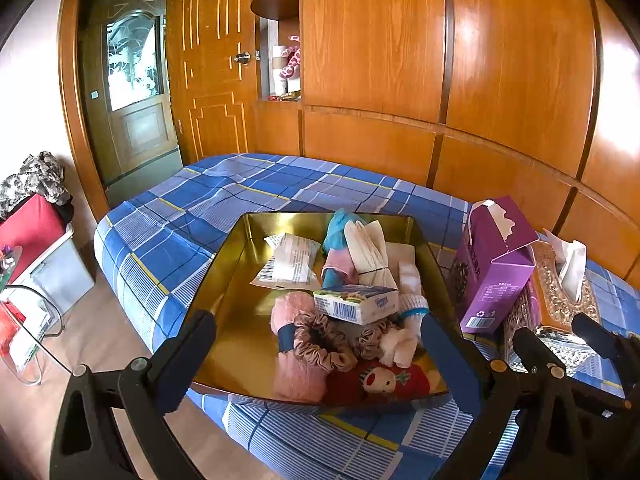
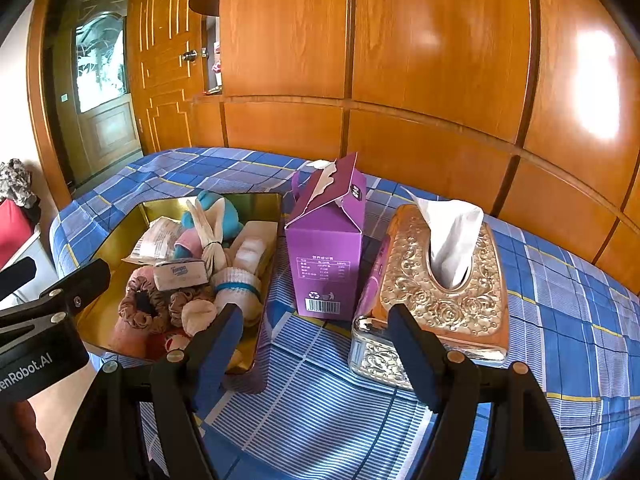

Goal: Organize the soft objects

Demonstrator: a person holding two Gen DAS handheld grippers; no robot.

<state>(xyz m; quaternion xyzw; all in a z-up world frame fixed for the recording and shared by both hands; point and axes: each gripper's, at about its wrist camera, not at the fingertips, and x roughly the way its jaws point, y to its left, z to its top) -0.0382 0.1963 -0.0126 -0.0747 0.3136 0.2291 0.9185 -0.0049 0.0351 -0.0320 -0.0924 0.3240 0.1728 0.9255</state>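
A gold tray (image 1: pixel 224 284) (image 2: pixel 120 224) on the blue plaid bed holds soft things: scrunchies (image 1: pixel 320 340), a pink plush piece (image 1: pixel 292 368), a red doll-face cloth (image 1: pixel 384 380), socks (image 1: pixel 412 300), a tissue pack (image 1: pixel 356 304) (image 2: pixel 180 274), a white packet (image 1: pixel 288 264), a tied cream cloth (image 1: pixel 372 252) and a teal item (image 1: pixel 340 228). My left gripper (image 1: pixel 320 344) is open, its jaws wide apart over the tray's near edge, holding nothing. My right gripper (image 2: pixel 316 336) is open and empty, low over the bed between the tray and the tissue holder.
A purple carton (image 2: pixel 326 252) (image 1: pixel 492 276) stands right of the tray. An ornate gold tissue box holder (image 2: pixel 444 288) (image 1: pixel 556 300) with a tissue sticking out sits beside it. Wooden wardrobe panels (image 2: pixel 400 60) rise behind the bed. Floor and clutter (image 1: pixel 32 240) lie to the left.
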